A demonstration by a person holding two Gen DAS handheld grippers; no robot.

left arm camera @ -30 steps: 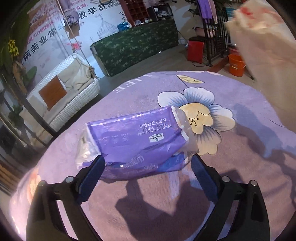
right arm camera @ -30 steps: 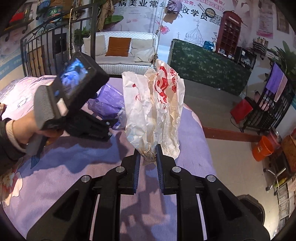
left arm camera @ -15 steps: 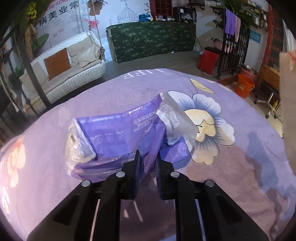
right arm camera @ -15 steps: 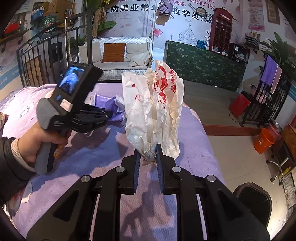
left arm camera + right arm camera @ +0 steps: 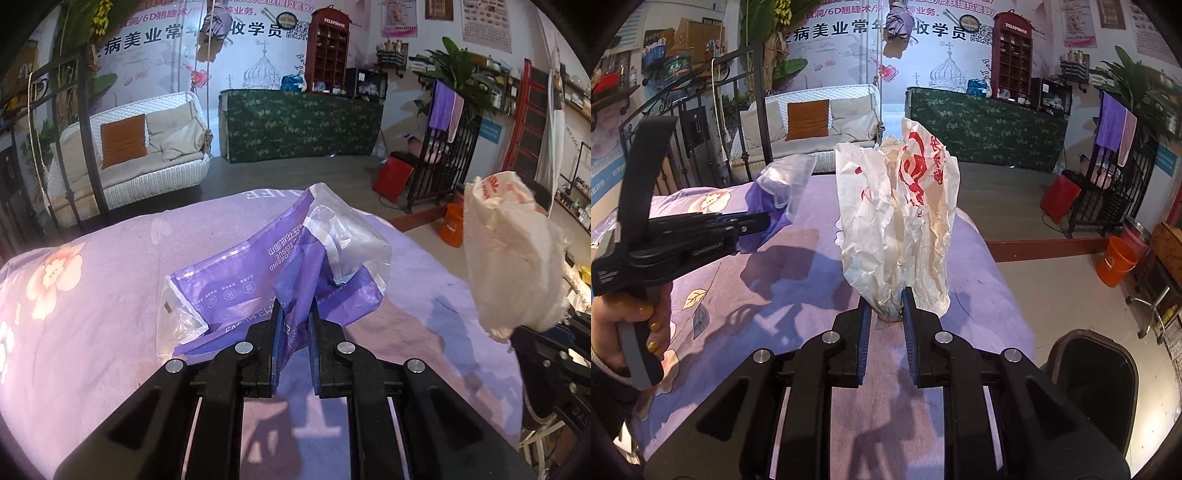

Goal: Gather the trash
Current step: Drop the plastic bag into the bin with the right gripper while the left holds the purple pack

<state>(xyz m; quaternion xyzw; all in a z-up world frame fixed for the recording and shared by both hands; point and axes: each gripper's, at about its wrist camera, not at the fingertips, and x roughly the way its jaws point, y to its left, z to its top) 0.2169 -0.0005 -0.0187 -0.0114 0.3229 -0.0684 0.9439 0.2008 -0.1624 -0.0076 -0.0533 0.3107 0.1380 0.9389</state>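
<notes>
- Purple film, thin and crinkly: that's the empty tissue wrapper point(image 5: 280, 273), pinched in the left gripper point(image 5: 295, 336) with the jaws clenched on a fold near its middle.
- In the left wrist view the wrapper fans out from twelve o'clock off the jaw tips, its clear end point(image 5: 351, 240) sticking up toward one o'clock, its other end drooping at ten o'clock over the purple flowered bedspread point(image 5: 92, 295).
- Over on the right, the right gripper point(image 5: 888, 314) has its jaws clamped on the bunched bottom of a white plastic bag point(image 5: 897, 206) with red print, standing up at twelve o'clock in its own view.
- From the right wrist camera, the wrapper shows at ten o'clock, clear of the bedspread as far as I can judge, near the bag but not touching it.
- A hand point(image 5: 624, 325) grips the left tool's handle at eight o'clock.
- Handling call: both pieces look featherlight, soft and slick, nothing fragile. The film should collapse under any squeeze, so a gathered fold is the safest hold; a single loose edge could slip out.
- A dark bin point(image 5: 1093, 373) sits on the floor at four o'clock in the right view, likely where this all ends up.
- The bag's mouth isn't clearly visible, so I can't tell whether the wrapper could go in there.
</notes>
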